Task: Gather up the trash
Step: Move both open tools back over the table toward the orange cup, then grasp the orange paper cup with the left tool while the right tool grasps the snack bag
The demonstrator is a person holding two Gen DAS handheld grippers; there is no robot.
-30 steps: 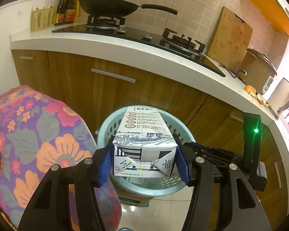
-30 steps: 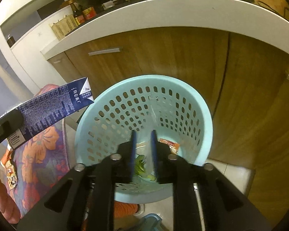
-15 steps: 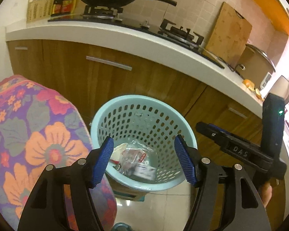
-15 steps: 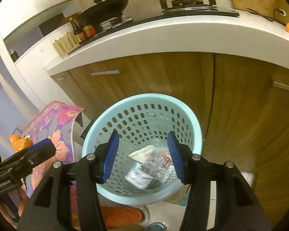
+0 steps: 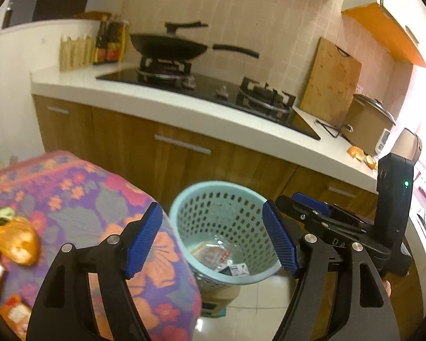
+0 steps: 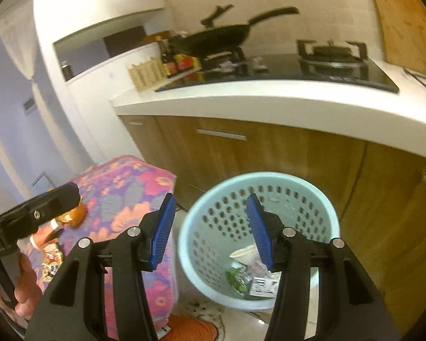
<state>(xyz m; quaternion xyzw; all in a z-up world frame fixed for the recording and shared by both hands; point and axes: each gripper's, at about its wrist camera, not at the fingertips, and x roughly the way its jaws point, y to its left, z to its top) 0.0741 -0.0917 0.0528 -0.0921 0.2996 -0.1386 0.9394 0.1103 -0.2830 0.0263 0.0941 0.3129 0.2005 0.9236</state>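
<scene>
A pale blue perforated waste basket point(image 5: 184, 199) point(image 6: 269, 174) stands on the floor by the cabinets. Inside lie crumpled wrappers point(image 5: 215, 253), a white cup point(image 6: 242, 253) and a printed carton point(image 6: 262, 284). My left gripper point(image 5: 212, 206) hovers above and short of the basket; its jaws are opening and nothing is between them. My right gripper point(image 6: 210, 197) is open and empty, also above the basket. An orange wrapper point(image 5: 17, 244) and a snack packet point(image 6: 51, 255) lie on the floral-clothed table point(image 5: 71, 199).
Wooden cabinets under a white counter point(image 5: 184, 110) stand behind the basket. The counter holds a wok point(image 5: 167, 45), a cutting board point(image 5: 329, 79), a rice cooker point(image 5: 366, 125) and orange peel point(image 5: 357, 153). A hand point(image 6: 25, 287) grips the left tool.
The carton held in my left gripper dropped into the basket and those jaws spread wider. My right gripper went from nearly shut to open. Both grippers rose and pulled back from the basket.
</scene>
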